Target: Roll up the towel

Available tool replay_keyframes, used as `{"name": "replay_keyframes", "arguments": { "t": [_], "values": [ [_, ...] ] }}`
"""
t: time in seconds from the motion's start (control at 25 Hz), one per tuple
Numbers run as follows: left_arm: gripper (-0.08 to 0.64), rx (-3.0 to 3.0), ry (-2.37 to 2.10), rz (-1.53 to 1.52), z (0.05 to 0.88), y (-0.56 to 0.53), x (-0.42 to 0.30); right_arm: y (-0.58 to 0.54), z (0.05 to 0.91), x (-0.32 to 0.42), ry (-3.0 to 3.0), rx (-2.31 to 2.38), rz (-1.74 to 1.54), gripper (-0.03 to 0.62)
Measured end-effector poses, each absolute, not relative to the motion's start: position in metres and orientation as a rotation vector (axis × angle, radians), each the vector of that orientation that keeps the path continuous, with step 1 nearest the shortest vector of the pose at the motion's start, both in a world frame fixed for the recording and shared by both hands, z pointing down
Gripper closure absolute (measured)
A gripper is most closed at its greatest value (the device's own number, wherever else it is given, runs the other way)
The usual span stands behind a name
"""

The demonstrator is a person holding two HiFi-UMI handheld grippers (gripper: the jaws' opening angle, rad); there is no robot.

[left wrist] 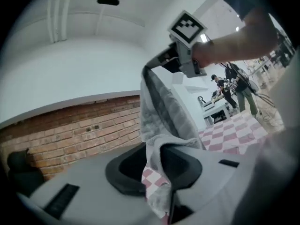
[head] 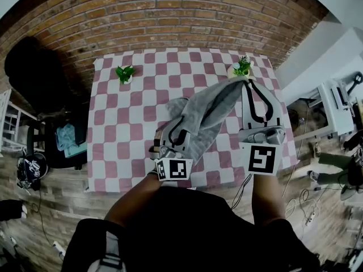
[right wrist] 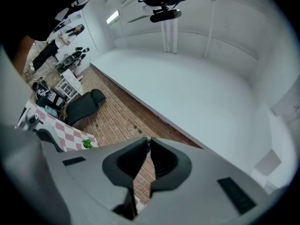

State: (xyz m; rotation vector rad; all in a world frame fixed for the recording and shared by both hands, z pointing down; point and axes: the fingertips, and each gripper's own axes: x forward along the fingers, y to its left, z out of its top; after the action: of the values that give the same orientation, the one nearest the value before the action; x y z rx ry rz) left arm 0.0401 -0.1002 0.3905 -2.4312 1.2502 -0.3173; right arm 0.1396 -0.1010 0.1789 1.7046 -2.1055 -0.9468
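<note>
Towel (head: 212, 115): grey, lifted above the checked table (head: 113, 146), slung between our grippers | left gripper (left wrist: 156, 163): jaws nearly closed, pinching its near lower edge | right gripper (right wrist: 148, 146): jaws together, gripping its far upper corner

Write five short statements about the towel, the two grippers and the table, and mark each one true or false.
1. The left gripper is clamped on the towel. True.
2. The towel lies spread out flat. False: it hangs lifted above the table, stretched between both grippers.
3. The right gripper has its jaws wide apart. False: they are together, at the towel's upper end.
4. Two small potted plants stand near the table's far edge. True.
5. The table's cover is plain blue. False: it is checked in pink and white.
</note>
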Motion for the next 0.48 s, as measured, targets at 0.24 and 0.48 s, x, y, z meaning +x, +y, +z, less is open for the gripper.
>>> {"name": "replay_keyframes", "arguments": {
  "t": [0.24, 0.48],
  "values": [
    [0.558, -2.676, 1.405, -0.2, 0.4, -0.119, 0.009, -0.109, 0.197, 0.147, -2.133, 1.716, -0.885, 0.566],
    [0.555, -2.85, 1.468, -0.187, 0.427, -0.123, -0.008, -0.114, 0.219, 0.136, -2.141, 1.614, -0.853, 0.566]
  ]
}}
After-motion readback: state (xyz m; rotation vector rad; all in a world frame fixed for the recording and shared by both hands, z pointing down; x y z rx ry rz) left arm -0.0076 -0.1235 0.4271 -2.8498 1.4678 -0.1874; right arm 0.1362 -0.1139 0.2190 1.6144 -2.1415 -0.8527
